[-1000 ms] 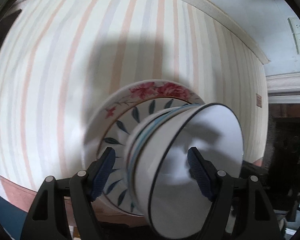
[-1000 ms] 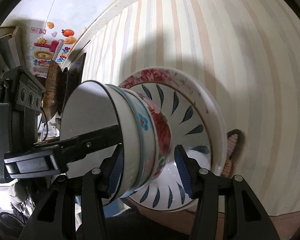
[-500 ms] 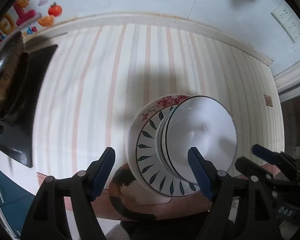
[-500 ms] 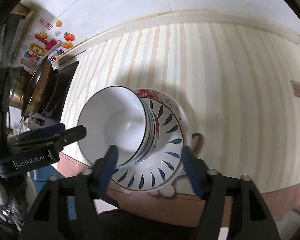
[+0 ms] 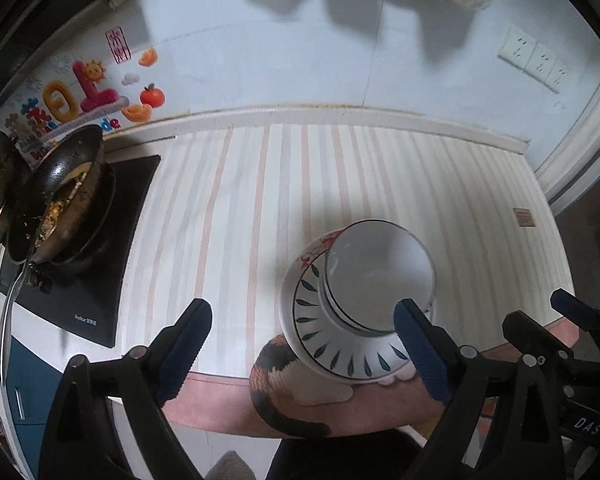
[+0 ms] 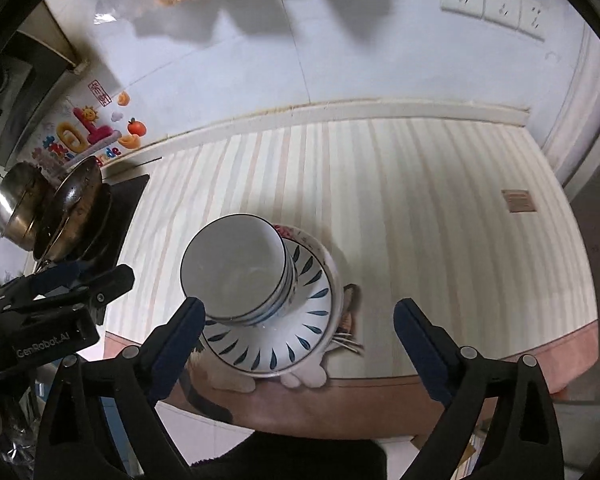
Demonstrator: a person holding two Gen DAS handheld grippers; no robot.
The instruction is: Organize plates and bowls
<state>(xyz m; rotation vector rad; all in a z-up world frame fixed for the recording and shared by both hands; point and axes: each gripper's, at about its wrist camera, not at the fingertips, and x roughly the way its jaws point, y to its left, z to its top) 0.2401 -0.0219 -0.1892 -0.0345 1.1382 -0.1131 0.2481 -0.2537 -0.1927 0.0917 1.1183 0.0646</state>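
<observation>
Claws point(image 5: 302, 344) point(image 6: 298, 338) opening, tilted steeply down, seemingly above stacked bowls point(image 6: 236, 270).

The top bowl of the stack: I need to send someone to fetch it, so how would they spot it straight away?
Find the striped tablecloth and go to its near edge, where a leaf-patterned plate sits. A stack of bowls stands on that plate; the top bowl is plain white inside with a thin dark rim, while the bowls under it show blue bands.

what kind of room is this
Most likely a home kitchen: a used wok sits on a black cooktop, a steel pot beside it, and stacked bowls on plates on the striped counter.
</observation>
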